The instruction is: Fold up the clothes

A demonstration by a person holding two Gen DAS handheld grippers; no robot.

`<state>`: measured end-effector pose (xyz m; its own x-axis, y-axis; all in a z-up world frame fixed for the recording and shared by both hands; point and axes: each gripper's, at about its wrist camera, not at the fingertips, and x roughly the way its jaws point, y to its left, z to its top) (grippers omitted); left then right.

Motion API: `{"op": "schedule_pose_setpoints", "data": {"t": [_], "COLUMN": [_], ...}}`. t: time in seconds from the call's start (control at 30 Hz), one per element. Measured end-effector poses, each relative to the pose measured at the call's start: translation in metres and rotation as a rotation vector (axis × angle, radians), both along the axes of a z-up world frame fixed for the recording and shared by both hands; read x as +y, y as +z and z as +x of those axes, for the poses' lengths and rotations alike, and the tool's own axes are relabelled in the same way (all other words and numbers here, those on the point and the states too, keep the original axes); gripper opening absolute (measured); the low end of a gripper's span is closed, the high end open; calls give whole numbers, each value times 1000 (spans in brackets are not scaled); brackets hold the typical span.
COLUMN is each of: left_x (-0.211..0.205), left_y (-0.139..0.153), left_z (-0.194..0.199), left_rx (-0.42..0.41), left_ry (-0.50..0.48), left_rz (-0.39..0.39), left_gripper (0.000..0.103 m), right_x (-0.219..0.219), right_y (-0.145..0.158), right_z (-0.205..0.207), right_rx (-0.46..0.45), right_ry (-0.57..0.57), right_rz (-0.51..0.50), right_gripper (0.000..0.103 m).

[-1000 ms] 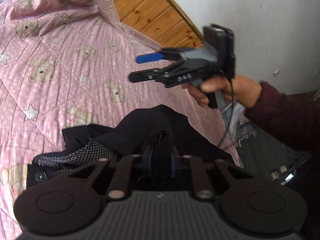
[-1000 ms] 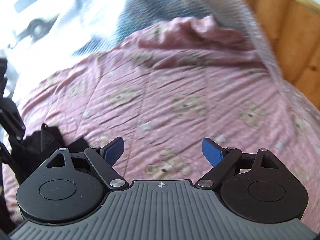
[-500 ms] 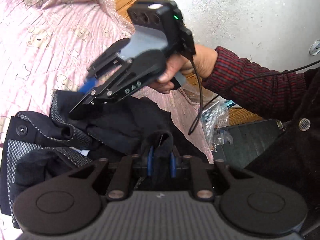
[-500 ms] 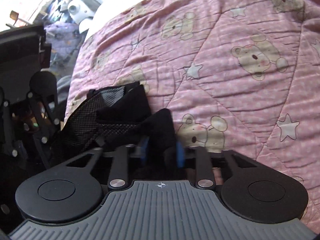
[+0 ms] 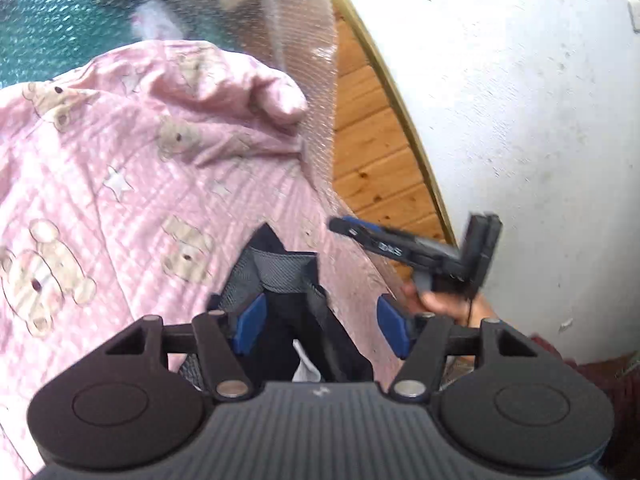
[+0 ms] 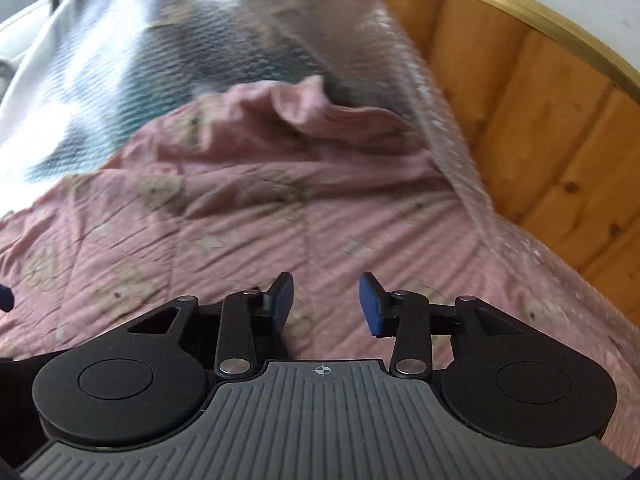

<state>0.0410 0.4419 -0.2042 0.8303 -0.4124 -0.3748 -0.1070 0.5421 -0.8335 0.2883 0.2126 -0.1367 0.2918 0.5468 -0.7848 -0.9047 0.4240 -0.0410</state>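
Black garment (image 5: 280, 320) with grey mesh lining, bunched between left gripper (image 5: 322, 326) fingers – jaws opening, unclamped; right gripper (image 6: 326, 304) opening, empty.

Left wrist view close over pink quilt (image 5: 100, 184), right wrist likewise, both facing wooden headboard (image 6: 540, 128)

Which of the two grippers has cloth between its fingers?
The left gripper: the dark garment lies between its opening fingers. The right gripper, also opening, has only the pink quilt beyond it.
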Motion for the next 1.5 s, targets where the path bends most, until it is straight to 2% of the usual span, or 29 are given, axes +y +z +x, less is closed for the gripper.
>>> {"op": "schedule_pose_setpoints", "data": {"t": [0.03, 0.07, 0.1, 0.17, 0.3, 0.4, 0.5, 0.57, 0.63, 0.7, 0.77, 0.9, 0.97, 1.0, 1.03, 1.07, 1.1, 1.2, 1.3, 1.37, 1.43, 1.5], "left_x": [1, 0, -1, -16, -40, -71, -91, -94, -94, -93, -95, -102, -102, -100, -97, -95, -93, -86, -67, -42, -7, 19], "left_y": [2, 4, 6, 8, 14, 27, 28, 21, 13, 0, -11, -36, -45, -45, -43, -40, -37, -32, -27, -24, -22, -22], "left_z": [3, 6, 10, 26, 64, 108, 157, 185, 212, 237, 255, 277, 281, 281, 280, 279, 276, 262, 248, 239, 225, 208], "left_rx": [-5, -10, -10, -2, -23, -123, -172, -158, -145, -117, -87, -13, 13, -3, -16, -28, -45, -64, -66, -77, -91, -98], "left_ry": [-29, -62, -104, -187, -281, -445, -646, -754, -818, -885, -932, -1069, -1107, -1108, -1117, -1126, -1128, -1126, -1063, -947, -780, -657], "left_rz": [23, 49, 62, 110, 212, 408, 529, 534, 533, 492, 496, 410, 380, 383, 366, 345, 332, 302, 279, 243, 185, 149], "left_gripper": [65, 71, 74, 78, 81, 80, 80, 80, 80, 80, 79, 78, 71, 59, 22, 0, 3, 1, 1, 1, 1, 1], "right_x": [-10, -19, -30, -55, -103, -139, -172, -191, -210, -229, -245, -262, -266, -268, -270, -272, -274, -278, -276, -275, -276, -277], "right_y": [2, 4, 7, 12, 15, 19, 21, 16, 9, 5, 3, -7, -14, -17, -19, -21, -23, -29, -34, -37, -40, -42], "right_z": [5, 10, 12, 5, -14, -33, -53, -66, -75, -77, -78, -83, -85, -84, -83, -82, -80, -73, -65, -59, -51, -44], "right_rx": [14, 28, 36, 34, 21, 64, 121, 106, 89, 104, 130, 167, 173, 175, 177, 180, 184, 196, 190, 177, 164, 155], "right_ry": [-46, -92, -121, -127, -158, -161, -110, -86, -95, -147, -201, -256, -263, -269, -278, -288, -301, -326, -319, -303, -294, -282], "right_rz": [11, 22, 32, 40, 20, 18, -10, -75, -130, -126, -99, -75, -85, -89, -90, -88, -81, -67, -70, -90, -116, -140], "right_gripper": [46, 57, 61, 69, 71, 71, 73, 80, 80, 80, 80, 80, 80, 80, 80, 80, 80, 80, 80, 80, 80, 80]}}
